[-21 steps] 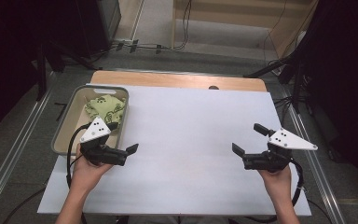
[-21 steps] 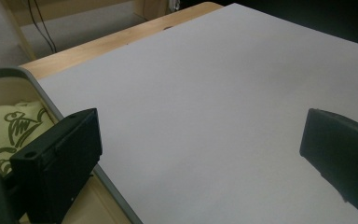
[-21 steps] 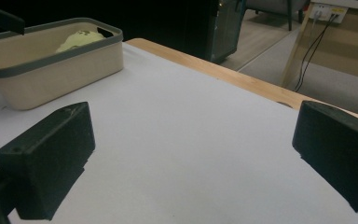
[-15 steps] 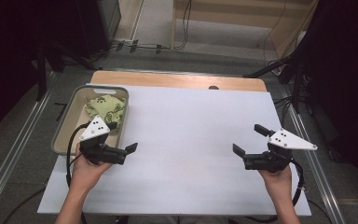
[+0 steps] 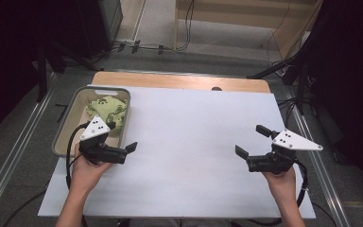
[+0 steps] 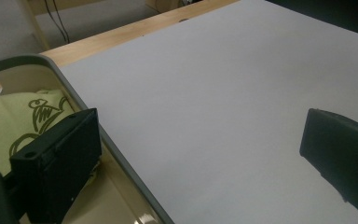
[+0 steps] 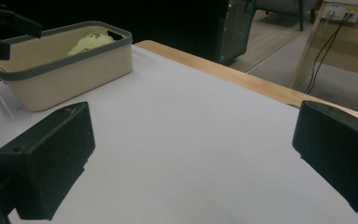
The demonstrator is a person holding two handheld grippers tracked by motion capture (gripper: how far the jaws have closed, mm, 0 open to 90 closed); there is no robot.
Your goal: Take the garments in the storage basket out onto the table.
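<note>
At the near left, just above the white sheet (image 5: 194, 142): left gripper (image 5: 121, 136), jaws spread wide, nothing between them. Sits beside the near right corner of the bin (image 5: 68, 118) – one jaw over the rim, the other out over bare sheet, as the left gripper view (image 6: 198, 156) confirms. Points rightward and a little far, not down into the bin.

At the near right, well apart from it: right gripper (image 5: 252, 141), likewise wide open and empty. Looks across the bare sheet toward the bin at the far left in its own view (image 7: 186, 158).

Against the frames from a moment ago, next to nothing different: same place for both hands, same open jaws, same lie of the cloth. Reads as a pause at the start of the work rather than a step under way, with no reach begun and nothing lifted yet.

Farther out, one container: a beige bin with a grey rim, standing at the far left edge of the sheet. Holds a pale green cloth (image 5: 105, 106) with a dark printed pattern, crumpled toward the far end, untouched by either gripper. Nearest to the left gripper, so likely the thing to be picked. Beyond the sheet, a strip of wooden tabletop (image 5: 179, 81).
</note>
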